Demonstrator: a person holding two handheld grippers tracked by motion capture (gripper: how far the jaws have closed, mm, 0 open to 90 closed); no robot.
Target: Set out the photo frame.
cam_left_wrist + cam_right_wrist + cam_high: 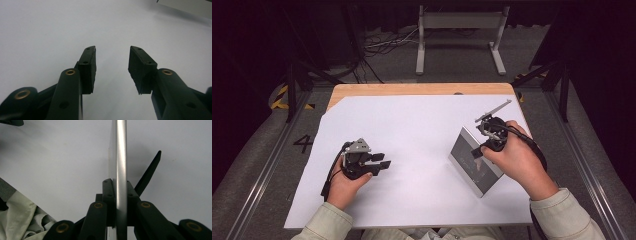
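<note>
A flat rectangular panel with a silvery metal rim and a dark glossy face (475, 162), most likely a picture frame, stood tilted on the white sheet (412, 130) at the right part of the tabletop (412, 89), its lower corner near the sheet's front edge. The right gripper (484, 145) was clamped on the panel's upper edge; in the right gripper view the jaws pressed against both sides of the thin silver rim (121, 157), and a slim black support leg (148, 173) angled out behind the panel. The right hand (517, 160) held that gripper, with a pale sleeve (567, 215) at the wrist. Well apart to the left, the left gripper (384, 161) lay low over the sheet in the left hand (344, 182), pointing toward the panel. In the left gripper view its jaws stood spread with bare white sheet between them, and a corner of the panel (185, 6) showed at the upper right.
</note>
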